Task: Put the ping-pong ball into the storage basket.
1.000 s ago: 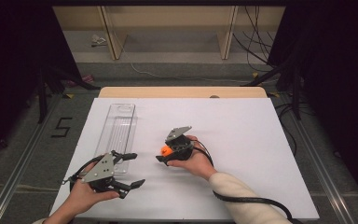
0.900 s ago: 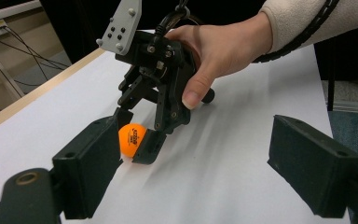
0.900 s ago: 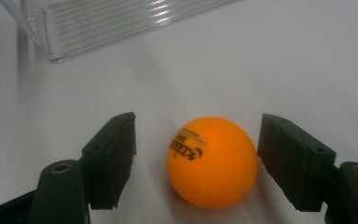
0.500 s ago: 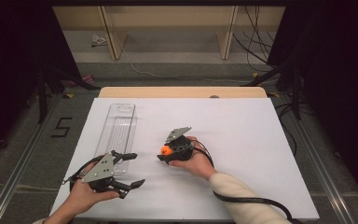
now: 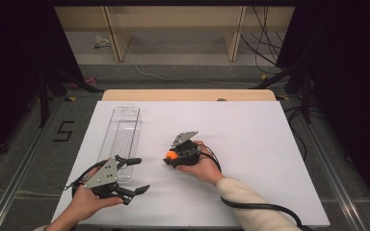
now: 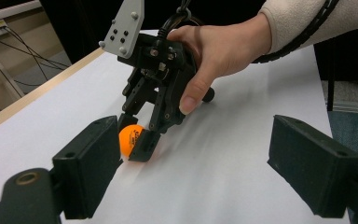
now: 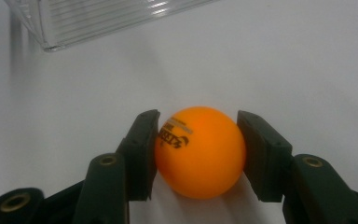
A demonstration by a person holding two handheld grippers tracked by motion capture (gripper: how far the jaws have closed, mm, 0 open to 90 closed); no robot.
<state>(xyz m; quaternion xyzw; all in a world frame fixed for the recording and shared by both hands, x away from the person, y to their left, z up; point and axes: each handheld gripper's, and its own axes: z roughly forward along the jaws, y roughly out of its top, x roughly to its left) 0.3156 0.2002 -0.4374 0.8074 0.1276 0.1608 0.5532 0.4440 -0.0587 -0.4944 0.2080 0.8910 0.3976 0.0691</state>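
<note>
The white table carries the whole work, and on its left part lies a long clear plastic tray with a ribbed floor, reaching away from the person. The step in hand, as I judge it, is the pick-up of the orange ball: it sits on the table near the middle, to the right of the tray's near end and apart from it, and it is not lifted yet. The right gripper is set down over the ball, and its jaws have just been closing; in the right gripper view both black pads press on the ball, one on each side, with the printed mark turned to the left pad. In the left gripper view the ball is seen low between these same jaws, touching the table or very nearly. The left gripper waits near the front edge, beside the near end of the tray; its jaws stand wide apart, they hold nothing and touch nothing, and they point toward the ball. The next move, I think, calls for a straight lift with the same steady pressure, because a light round ball can slip out or shoot away if the squeeze is uneven. Probably the tray is the goal, so the ball must travel left over its wall and be released low, so it does not bounce out.
</note>
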